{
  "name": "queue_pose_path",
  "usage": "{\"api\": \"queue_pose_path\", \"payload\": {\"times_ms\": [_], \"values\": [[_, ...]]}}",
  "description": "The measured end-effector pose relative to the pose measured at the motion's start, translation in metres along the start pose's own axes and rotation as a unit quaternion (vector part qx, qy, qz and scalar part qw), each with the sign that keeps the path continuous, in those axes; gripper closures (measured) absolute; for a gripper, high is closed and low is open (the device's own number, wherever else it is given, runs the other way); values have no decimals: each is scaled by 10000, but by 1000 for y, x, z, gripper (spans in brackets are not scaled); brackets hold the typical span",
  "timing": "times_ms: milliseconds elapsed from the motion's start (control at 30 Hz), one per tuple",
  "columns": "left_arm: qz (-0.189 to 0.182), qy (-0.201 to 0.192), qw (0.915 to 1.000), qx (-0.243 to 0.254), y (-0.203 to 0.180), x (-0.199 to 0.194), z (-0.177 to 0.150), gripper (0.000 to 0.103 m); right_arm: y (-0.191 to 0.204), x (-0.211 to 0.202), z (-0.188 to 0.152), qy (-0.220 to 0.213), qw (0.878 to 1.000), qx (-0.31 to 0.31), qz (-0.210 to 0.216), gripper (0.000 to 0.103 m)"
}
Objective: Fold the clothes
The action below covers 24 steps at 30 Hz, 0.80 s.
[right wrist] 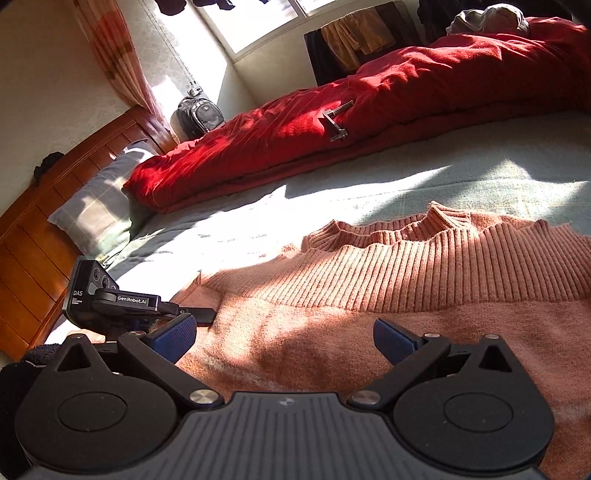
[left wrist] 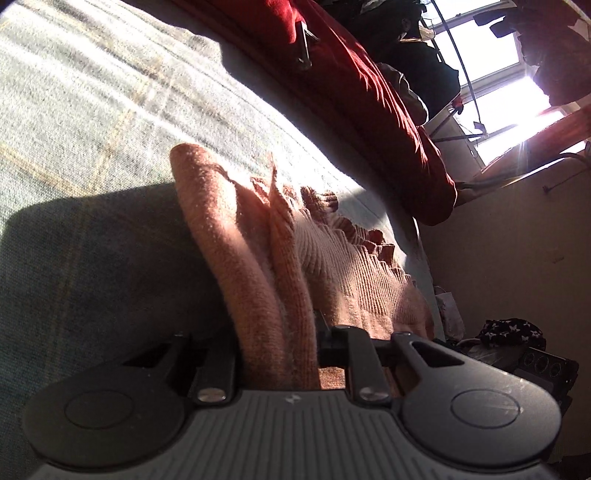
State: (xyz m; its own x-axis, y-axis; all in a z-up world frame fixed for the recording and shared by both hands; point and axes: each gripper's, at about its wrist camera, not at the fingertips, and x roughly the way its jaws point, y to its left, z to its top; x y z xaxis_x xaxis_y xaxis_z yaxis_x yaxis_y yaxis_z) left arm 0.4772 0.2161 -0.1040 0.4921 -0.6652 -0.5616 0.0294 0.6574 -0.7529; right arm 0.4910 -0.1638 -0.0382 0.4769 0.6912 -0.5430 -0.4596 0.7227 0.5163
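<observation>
While left tongs (left wrist: 277,354) pinch it, pink sweater (right wrist: 406,280) lies collar toward red duvet (right wrist: 332,110)

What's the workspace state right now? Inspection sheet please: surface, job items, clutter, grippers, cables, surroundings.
Surface: bed with pale green sheet, part sunlit, part shadowed.
Job's things: pink knit sweater spread on the sheet, ribbed hem showing; one edge bunched up at the left side.
Clutter: red duvet along the far side, a small metal tool on it; pillow by the headboard.
Grippers: left gripper shut on a fold of the sweater; right gripper open above the sweater, holding nothing.
Cables: nothing seen.
Surroundings: wooden headboard, backpack, window, curtain.
</observation>
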Motion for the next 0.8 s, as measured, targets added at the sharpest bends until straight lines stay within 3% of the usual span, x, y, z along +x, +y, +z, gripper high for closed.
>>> {"api": "queue_pose_path", "payload": {"times_ms": [167, 267, 567, 800], "values": [[127, 32, 9999, -82, -1, 10, 2, 85, 4, 42, 2, 280, 9990, 308, 158, 0], [218, 30, 9997, -101, 3, 13, -2, 85, -4, 71, -3, 350, 9981, 461, -210, 0], [84, 94, 9999, -94, 17, 16, -4, 83, 5, 77, 15, 191, 9972, 275, -672, 0], [111, 78, 9999, 26, 18, 17, -5, 83, -3, 78, 18, 92, 9972, 399, -626, 0]]}}
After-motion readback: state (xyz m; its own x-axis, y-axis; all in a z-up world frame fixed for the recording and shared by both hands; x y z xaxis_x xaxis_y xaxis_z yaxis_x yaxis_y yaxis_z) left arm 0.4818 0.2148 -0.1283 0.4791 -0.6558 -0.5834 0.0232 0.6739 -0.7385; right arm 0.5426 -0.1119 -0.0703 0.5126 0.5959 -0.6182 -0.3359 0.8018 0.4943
